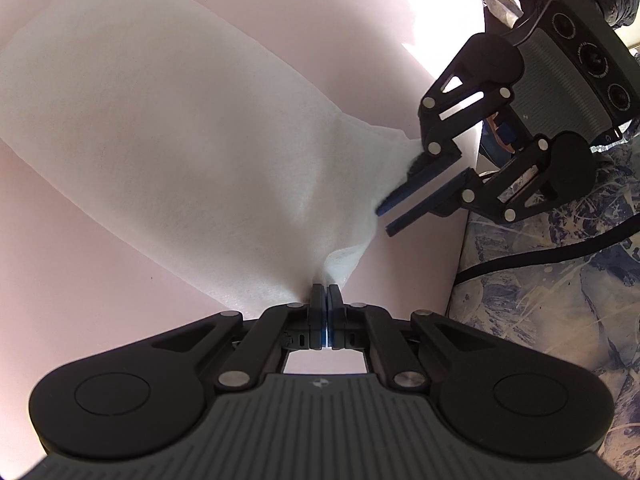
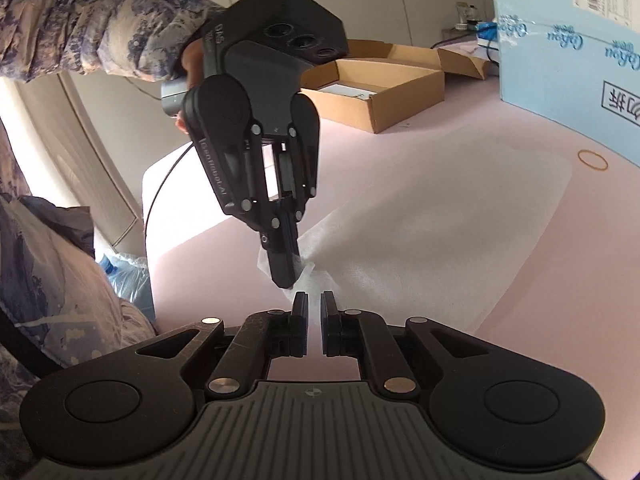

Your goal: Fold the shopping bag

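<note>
Clamped together on a pinch of white fabric at the near corner: left gripper (image 1: 327,294), jaws shut with the cloth drawn up into a small peak between them. Just beside, at the same near edge: right gripper (image 2: 314,302), jaws slightly apart, nothing visibly pressed between the pads, fabric lying just ahead of the tips. Spread beyond both, flat across the pink table (image 1: 60,260) and running away toward the far side: shopping bag (image 1: 168,152), white, thin, non-woven by the look of its fine speckled texture. Judged light and limp, apt to sag and drape rather than hold a crease unaided; surface probably matte enough to resist slipping in rubber pads, though a single layer may slide over the one beneath. Best taken at corners and along the hem, both layers pinched together, the two holds kept well apart so the edge stays taut while carried over. Farther off on the table: a rubber band (image 2: 593,160), open cardboard boxes (image 2: 376,92), a large blue carton (image 2: 568,52).
</note>
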